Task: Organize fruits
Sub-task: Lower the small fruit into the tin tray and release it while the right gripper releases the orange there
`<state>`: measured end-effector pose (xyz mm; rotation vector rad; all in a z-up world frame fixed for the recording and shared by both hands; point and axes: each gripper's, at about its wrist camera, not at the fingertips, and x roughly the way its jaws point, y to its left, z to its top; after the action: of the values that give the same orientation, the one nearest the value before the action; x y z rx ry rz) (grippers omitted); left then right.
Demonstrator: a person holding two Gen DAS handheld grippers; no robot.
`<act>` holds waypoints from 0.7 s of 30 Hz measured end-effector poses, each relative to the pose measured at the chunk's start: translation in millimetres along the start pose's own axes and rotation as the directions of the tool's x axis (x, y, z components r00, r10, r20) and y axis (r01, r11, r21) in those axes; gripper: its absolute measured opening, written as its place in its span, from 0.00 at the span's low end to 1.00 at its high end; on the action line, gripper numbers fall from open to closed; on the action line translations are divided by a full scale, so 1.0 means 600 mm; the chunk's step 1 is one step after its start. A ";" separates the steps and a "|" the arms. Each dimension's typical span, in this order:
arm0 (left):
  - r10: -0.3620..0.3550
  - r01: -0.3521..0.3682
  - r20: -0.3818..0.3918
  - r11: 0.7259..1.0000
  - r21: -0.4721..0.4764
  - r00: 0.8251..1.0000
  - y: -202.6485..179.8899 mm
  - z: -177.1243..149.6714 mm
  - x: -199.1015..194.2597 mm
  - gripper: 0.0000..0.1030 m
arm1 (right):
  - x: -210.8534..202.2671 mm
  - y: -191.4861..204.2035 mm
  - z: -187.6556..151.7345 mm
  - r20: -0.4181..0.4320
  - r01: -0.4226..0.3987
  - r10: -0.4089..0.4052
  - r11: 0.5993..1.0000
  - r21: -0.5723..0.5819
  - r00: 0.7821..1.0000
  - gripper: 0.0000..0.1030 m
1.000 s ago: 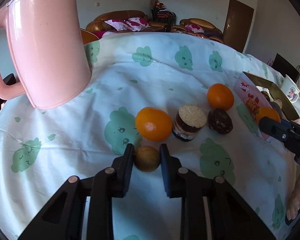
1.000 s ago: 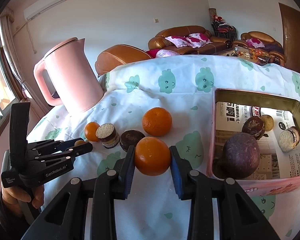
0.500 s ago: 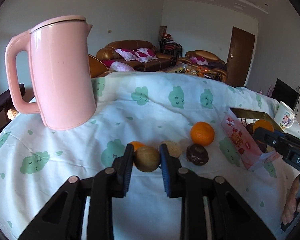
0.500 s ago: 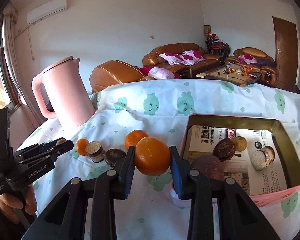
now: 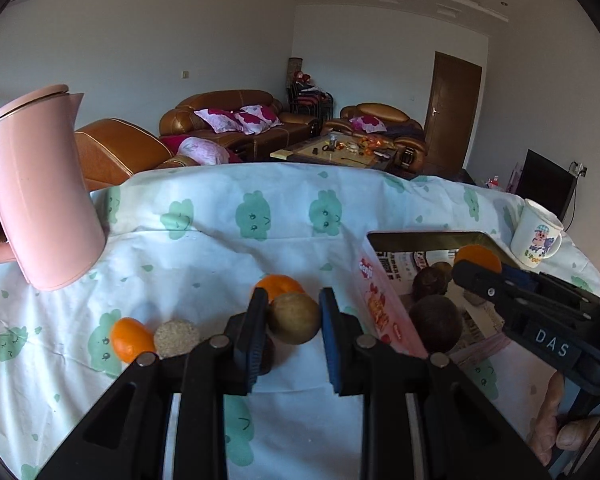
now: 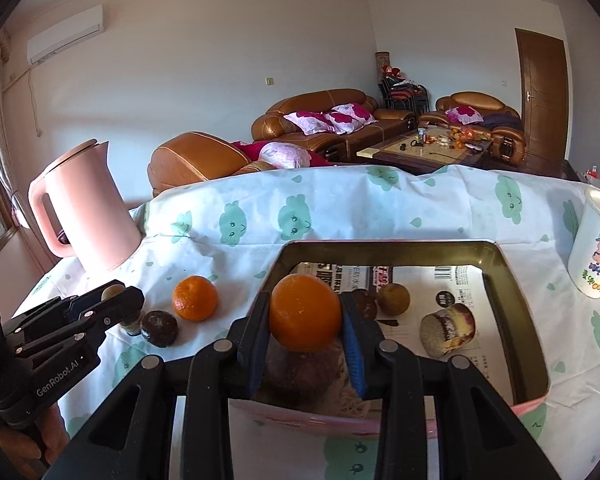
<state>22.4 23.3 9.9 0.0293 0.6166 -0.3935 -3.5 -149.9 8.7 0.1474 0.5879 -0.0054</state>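
- Honestly, the biggest risk I see is on the right side: the right gripper (image 6: 305, 322) is clamped on a big orange (image 6: 304, 312) that sits over the near edge of the pink box (image 6: 512, 300), lower middle of the right wrist view. A dark round fruit (image 6: 304, 368) lies right under it, so letting go from there could land the orange on top of it and send it rolling, maybe back over the near wall.
- Round and smooth, that orange is only held at its sides, so a loosened squeeze mid-air would probably drop it short of the box.
- Left gripper (image 5: 293, 320) is closed on a brownish-green round fruit (image 5: 294, 318), dead centre between its pads, lower middle of the left wrist view, clear of the cloth-covered bench (image 5: 220, 248).
- Both grippers are heading for the same box from what I can judge, and the right one already fills the right edge of the left view, so they could bump.
- Loose on the bench: a small orange (image 5: 131, 338) lower left and another orange (image 5: 279, 285) just behind the left pads. Snack cakes are mixed in, easy to grab by mistake.
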 end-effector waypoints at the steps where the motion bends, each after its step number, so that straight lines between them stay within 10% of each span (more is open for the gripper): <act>1: -0.007 0.007 -0.002 1.000 0.007 1.000 -0.013 0.003 0.006 0.26 | -0.001 -0.005 0.001 0.007 0.020 -0.020 1.000 -0.006 1.000 0.34; 21: -0.038 0.043 -0.062 0.996 0.077 0.997 -0.216 0.042 0.112 0.27 | 0.017 -0.159 0.027 -0.001 0.196 -0.196 0.981 0.007 0.981 0.34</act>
<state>38.8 -124.1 3.8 0.1044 0.6622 -0.4576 9.8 -246.2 3.4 0.0952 0.6005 -0.1988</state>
